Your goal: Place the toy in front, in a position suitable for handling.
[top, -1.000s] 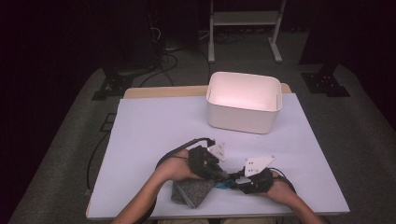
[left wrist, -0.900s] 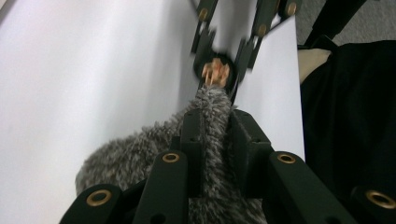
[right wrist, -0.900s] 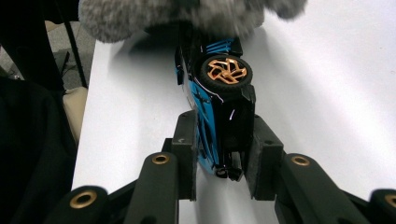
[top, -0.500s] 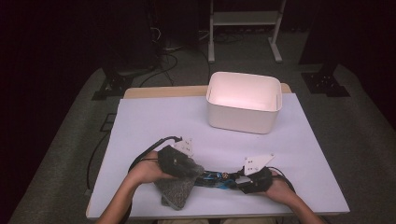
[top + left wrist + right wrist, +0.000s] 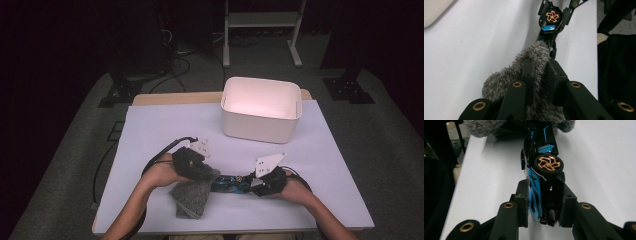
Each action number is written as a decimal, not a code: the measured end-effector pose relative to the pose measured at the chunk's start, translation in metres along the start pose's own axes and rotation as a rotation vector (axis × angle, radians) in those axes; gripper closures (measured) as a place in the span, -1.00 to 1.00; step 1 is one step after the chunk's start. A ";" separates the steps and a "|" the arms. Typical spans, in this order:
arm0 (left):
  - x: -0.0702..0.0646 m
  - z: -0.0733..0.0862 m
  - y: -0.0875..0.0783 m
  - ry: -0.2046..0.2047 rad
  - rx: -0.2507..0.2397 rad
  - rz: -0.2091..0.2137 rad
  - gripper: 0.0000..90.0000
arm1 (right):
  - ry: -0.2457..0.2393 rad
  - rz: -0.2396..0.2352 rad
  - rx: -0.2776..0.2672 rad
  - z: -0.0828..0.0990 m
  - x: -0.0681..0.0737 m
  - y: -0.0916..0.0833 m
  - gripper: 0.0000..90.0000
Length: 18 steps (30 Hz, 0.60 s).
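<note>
A blue and black toy car [image 5: 231, 183] with orange wheels lies level between the two hands, just above the white table cover. My right gripper [image 5: 254, 185] is shut on one end of it; in the right gripper view both pads press the body of the car [image 5: 544, 170] at my right gripper [image 5: 546, 197]. My left gripper [image 5: 209, 174] is shut on a grey fuzzy cloth [image 5: 192, 198], which hangs down onto the table and touches the car's other end. In the left gripper view the cloth [image 5: 534, 56] bulges between the jaws of my left gripper [image 5: 540, 68], with the car [image 5: 549, 25] beyond it.
A white open bin [image 5: 260, 125] stands at the back of the table [image 5: 150, 130], right of centre. Cables trail from both grippers over the near table edge. Dark floor, cables and a white stand lie behind the table.
The left hand has pulled the cloth to the left along the car, so more of the car now shows between the grippers. The right hand has risen slightly.
</note>
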<state>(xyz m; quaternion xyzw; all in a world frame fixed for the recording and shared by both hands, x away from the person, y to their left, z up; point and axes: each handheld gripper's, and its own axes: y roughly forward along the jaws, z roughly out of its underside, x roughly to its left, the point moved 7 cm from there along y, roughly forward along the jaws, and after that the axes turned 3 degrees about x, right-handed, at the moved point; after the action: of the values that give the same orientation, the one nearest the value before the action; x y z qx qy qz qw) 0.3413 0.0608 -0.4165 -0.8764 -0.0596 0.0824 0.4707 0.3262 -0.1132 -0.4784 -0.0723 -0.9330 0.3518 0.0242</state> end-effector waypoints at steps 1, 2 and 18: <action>0.002 -0.001 0.001 0.002 0.003 -0.001 0.73 | 0.003 0.001 0.002 0.000 -0.003 -0.001 0.48; 0.002 -0.001 0.002 0.001 0.004 0.003 0.73 | 0.008 0.004 0.009 0.002 -0.005 -0.001 0.47; -0.001 0.004 0.013 -0.018 -0.009 0.030 0.73 | 0.105 0.013 -0.041 -0.002 0.003 -0.015 0.14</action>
<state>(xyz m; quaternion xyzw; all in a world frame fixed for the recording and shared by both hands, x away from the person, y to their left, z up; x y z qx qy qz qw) 0.3396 0.0564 -0.4291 -0.8787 -0.0509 0.0969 0.4647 0.3220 -0.1224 -0.4668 -0.0972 -0.9369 0.3285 0.0693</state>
